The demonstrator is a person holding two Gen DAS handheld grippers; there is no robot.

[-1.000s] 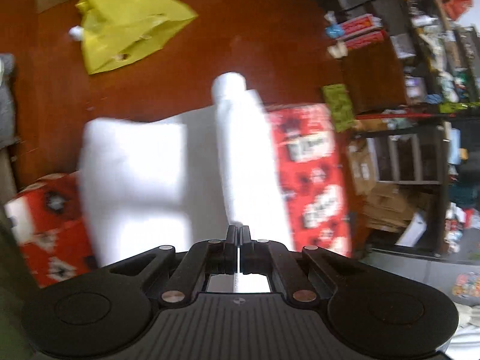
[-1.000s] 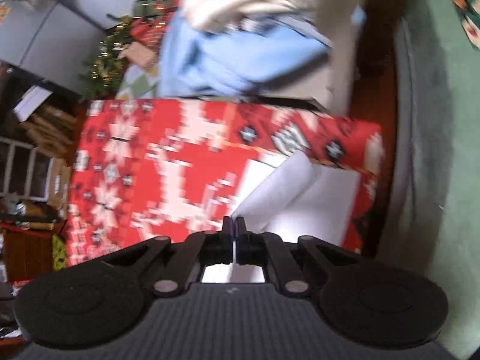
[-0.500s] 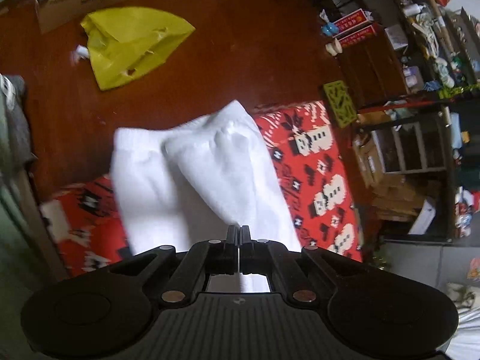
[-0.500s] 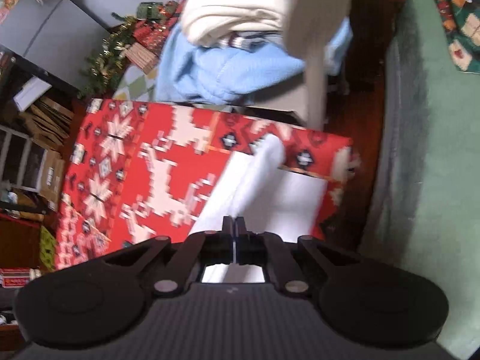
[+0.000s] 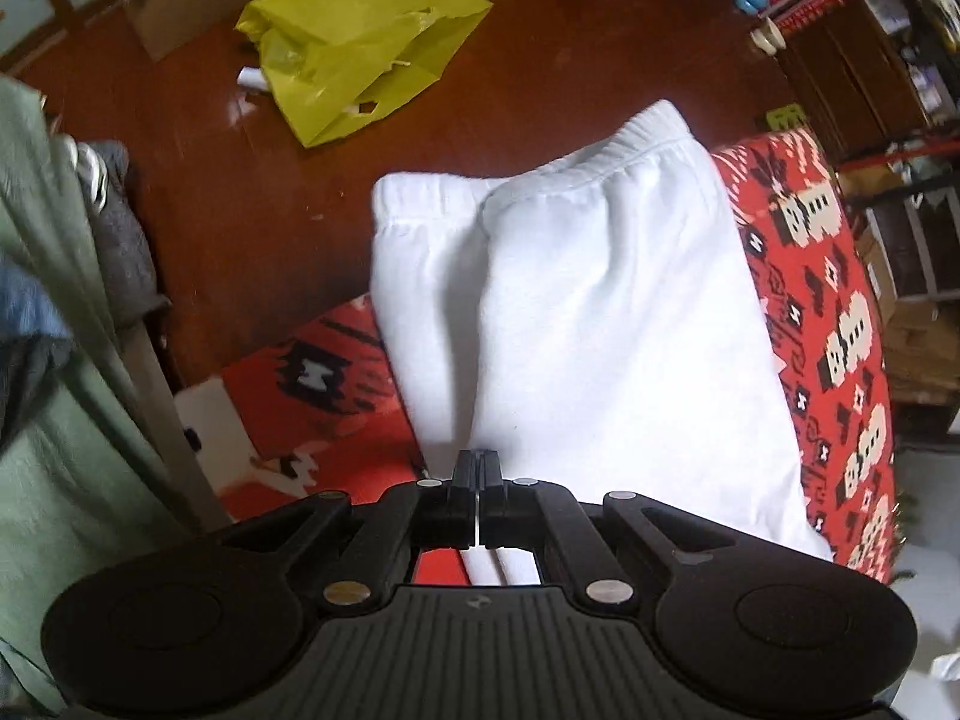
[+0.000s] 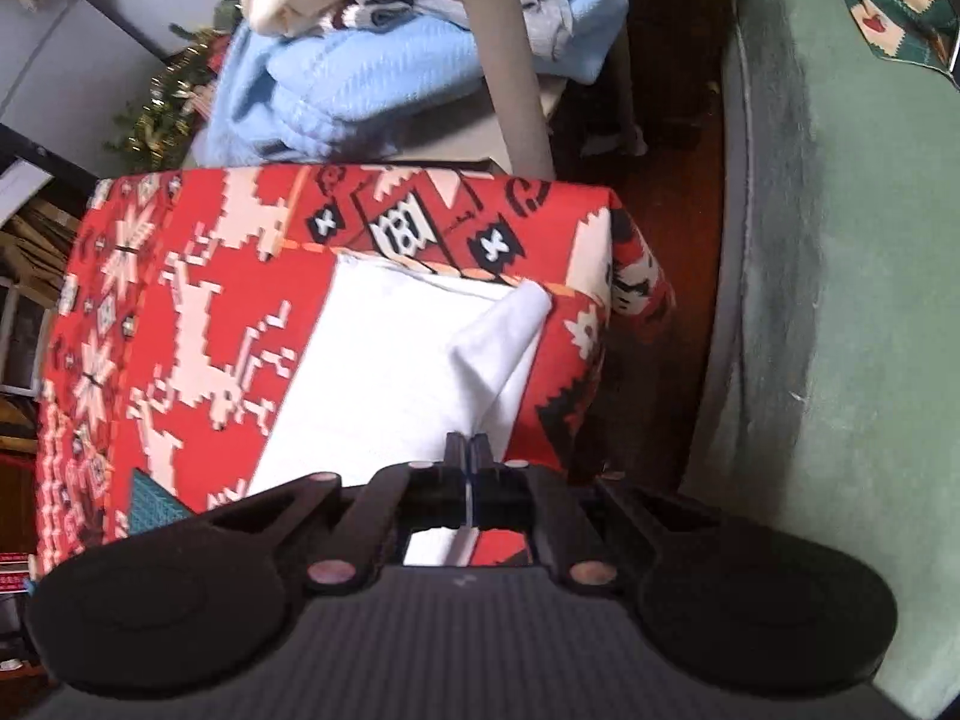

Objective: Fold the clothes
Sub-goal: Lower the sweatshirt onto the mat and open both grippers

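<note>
My left hand-held gripper (image 5: 478, 474) is pinched tight on a fold of the white garment (image 5: 600, 324), and my right hand-held gripper (image 6: 467, 462) is clamped the same way on its other edge. The garment lies partly doubled over on the red cloth (image 6: 198, 300) covering the counter, its ribbed waistband (image 5: 636, 138) hanging past the far edge above the floor (image 5: 600, 42). I judge it light, soft and limp fleece: it will sag and drag, not slip. Best hold is at corners or the thicker waistband, both grips level so the layers stay square.
</note>
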